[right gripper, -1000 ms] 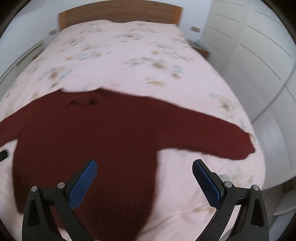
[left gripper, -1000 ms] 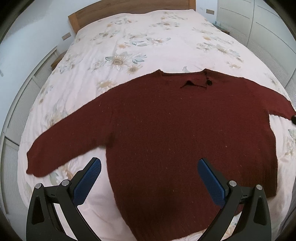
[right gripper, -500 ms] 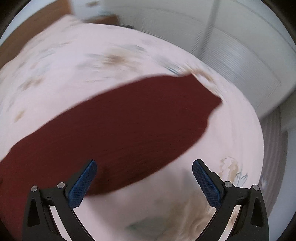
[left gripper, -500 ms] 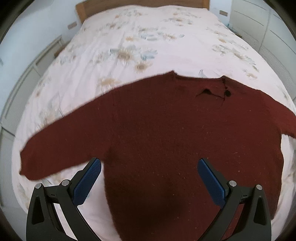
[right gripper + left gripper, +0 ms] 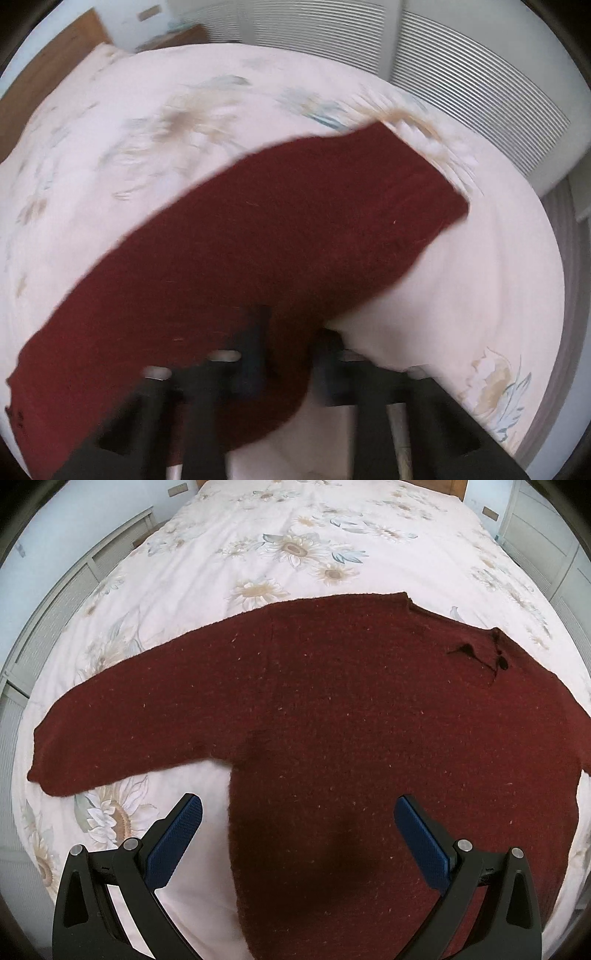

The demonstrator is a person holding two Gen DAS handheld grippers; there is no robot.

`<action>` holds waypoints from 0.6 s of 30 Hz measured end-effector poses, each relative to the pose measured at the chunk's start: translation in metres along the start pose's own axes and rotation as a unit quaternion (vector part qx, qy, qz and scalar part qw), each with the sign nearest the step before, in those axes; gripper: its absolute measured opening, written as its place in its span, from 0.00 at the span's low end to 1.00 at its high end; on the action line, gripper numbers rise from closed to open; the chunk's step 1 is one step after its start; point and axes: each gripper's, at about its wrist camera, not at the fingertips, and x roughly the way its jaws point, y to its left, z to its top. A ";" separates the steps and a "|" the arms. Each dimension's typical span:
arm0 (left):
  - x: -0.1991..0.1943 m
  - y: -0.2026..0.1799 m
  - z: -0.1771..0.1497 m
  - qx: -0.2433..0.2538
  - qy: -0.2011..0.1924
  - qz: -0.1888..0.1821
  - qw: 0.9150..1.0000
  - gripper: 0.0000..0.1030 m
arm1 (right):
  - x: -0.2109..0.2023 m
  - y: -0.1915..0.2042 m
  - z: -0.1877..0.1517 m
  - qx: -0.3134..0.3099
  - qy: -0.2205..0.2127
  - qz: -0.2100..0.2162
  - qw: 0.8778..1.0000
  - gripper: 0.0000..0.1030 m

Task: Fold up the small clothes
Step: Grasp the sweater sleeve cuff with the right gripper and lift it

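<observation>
A dark red knitted sweater (image 5: pixel 351 716) lies spread flat on the bed, its left sleeve (image 5: pixel 110 731) stretched out to the side. My left gripper (image 5: pixel 295 834) is open above the sweater's lower left edge and holds nothing. In the right wrist view the right sleeve (image 5: pixel 295 221) runs diagonally toward its cuff at the upper right. My right gripper (image 5: pixel 288 350) is blurred, its jaws drawn close together over the sleeve's lower edge near the armpit. Red fabric sits between them.
The bed has a pale floral duvet (image 5: pixel 295 546) and a wooden headboard (image 5: pixel 55 74) at the far end. White slatted wardrobe doors (image 5: pixel 461 74) stand close beyond the bed's right edge. A white louvred panel (image 5: pixel 55 602) runs along the left side.
My right gripper swung toward the right sleeve, dropped onto it, and its jaws went from wide open to nearly closed on the fabric. My left gripper shifted left and lower; it stays open.
</observation>
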 end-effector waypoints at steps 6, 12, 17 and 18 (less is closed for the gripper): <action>-0.005 0.003 -0.004 0.009 -0.009 -0.010 1.000 0.99 | -0.091 0.068 -0.009 -0.082 -0.080 0.051 0.992 0.14; -0.016 0.004 -0.002 0.021 -0.031 -0.019 0.999 0.99 | -0.194 0.179 -0.044 -0.175 -0.139 0.139 0.965 0.14; -0.021 0.008 0.003 0.015 -0.042 -0.034 0.998 0.99 | -0.254 0.271 -0.090 -0.249 -0.155 0.203 0.934 0.14; -0.022 0.009 0.004 0.016 -0.044 -0.036 0.998 0.99 | -0.257 0.282 -0.096 -0.256 -0.155 0.208 0.931 0.14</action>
